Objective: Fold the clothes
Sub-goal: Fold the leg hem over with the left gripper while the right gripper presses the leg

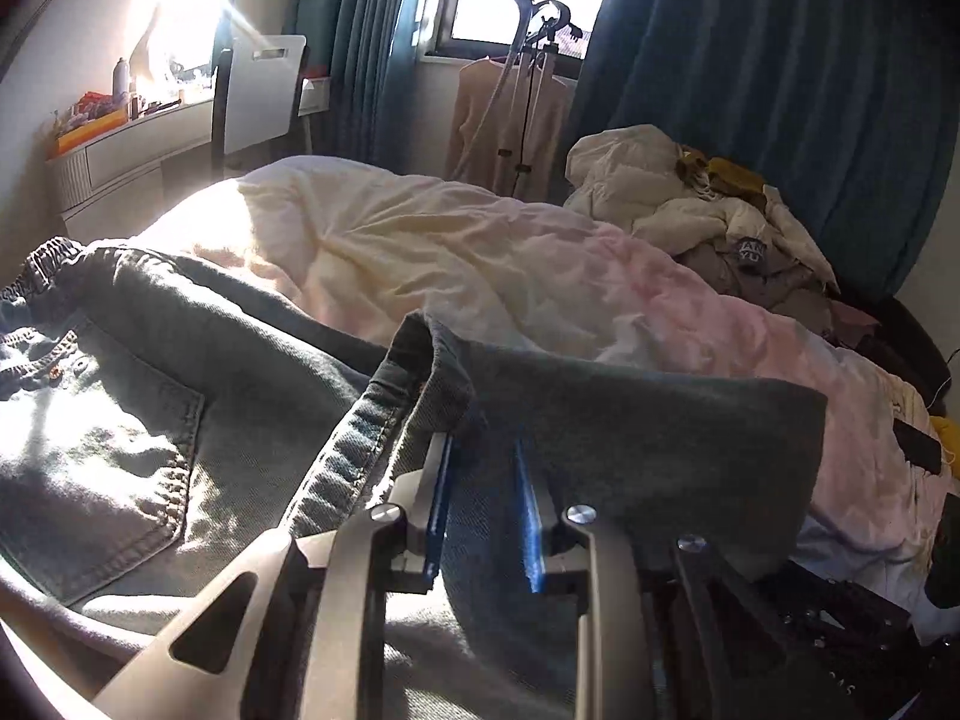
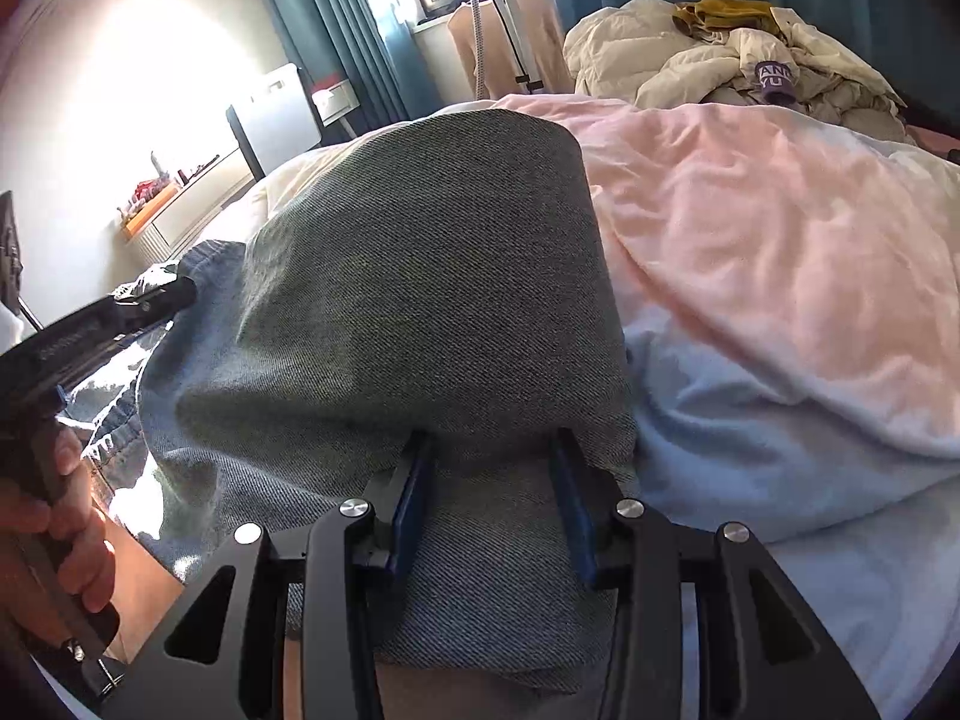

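Grey-blue jeans [image 1: 120,450] lie on the bed, the back pocket and elastic waistband [image 1: 42,264] to the left in the left wrist view. My left gripper [image 1: 482,441] is shut on a leg end; the hem [image 1: 384,420] stands up over its blue pads [image 1: 438,510]. In the right wrist view the same denim [image 2: 420,270] bulges up over my right gripper [image 2: 492,438], which is shut on a thick fold between its blue pads [image 2: 414,498]. A hand [image 2: 66,516] holds the left gripper [image 2: 150,300] at that view's left edge. Both grippers' fingertips are hidden under cloth.
A pink and cream duvet [image 1: 480,252] covers the bed beyond the jeans. A heap of cream and yellow clothes [image 1: 690,198] sits at the far right. Behind stand a garment steamer stand [image 1: 534,60], blue curtains [image 1: 780,90], a white chair [image 1: 264,90] and a cluttered desk [image 1: 138,138].
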Demonstrator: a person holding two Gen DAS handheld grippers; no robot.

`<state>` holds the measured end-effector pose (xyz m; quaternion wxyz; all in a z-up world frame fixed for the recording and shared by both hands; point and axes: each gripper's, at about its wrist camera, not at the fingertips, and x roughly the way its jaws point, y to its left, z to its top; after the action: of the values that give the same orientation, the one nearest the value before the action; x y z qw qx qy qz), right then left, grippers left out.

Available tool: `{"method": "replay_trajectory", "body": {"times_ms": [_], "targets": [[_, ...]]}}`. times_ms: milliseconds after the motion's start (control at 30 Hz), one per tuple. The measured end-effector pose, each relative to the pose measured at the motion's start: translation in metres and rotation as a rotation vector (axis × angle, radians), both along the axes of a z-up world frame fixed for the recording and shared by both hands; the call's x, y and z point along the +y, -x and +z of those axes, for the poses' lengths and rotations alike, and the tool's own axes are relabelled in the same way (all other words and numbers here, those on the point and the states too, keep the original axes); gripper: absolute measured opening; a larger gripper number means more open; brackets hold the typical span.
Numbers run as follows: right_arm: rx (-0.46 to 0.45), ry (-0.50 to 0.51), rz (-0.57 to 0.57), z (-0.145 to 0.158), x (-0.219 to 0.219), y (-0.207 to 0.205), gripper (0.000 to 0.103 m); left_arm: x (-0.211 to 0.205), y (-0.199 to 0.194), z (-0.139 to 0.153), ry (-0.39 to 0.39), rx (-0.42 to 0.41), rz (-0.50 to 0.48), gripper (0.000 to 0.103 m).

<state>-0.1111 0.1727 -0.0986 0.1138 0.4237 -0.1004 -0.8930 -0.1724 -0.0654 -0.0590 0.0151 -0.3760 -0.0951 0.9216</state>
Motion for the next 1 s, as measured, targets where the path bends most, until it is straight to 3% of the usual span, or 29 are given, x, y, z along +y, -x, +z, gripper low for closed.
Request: {"method": "replay_trajectory", "body": {"times_ms": [200,433,567,867,1000], "targets": [[0.038,-0.009,0.007,-0.005,0.005,-0.008,0.040,-0.007,0.007,-0.019,-0.040,-0.049,0.013,0.021],[0.062,-0.025,0.016,-0.002,0.007,-0.016,0.040,0.000,-0.011,-0.005,0.011,0.011,0.008,0.021],[0.074,-0.040,0.017,0.003,0.008,-0.026,0.040,-0.008,-0.033,0.013,-0.030,0.048,0.016,0.021],[0.144,-0.107,0.051,0.021,-0.015,-0.026,0.040,-0.039,-0.088,0.044,-0.207,0.124,0.058,0.021],[0.170,-0.115,0.068,0.031,-0.019,-0.039,0.040,-0.057,-0.105,0.053,-0.241,0.136,0.103,0.057]]}}
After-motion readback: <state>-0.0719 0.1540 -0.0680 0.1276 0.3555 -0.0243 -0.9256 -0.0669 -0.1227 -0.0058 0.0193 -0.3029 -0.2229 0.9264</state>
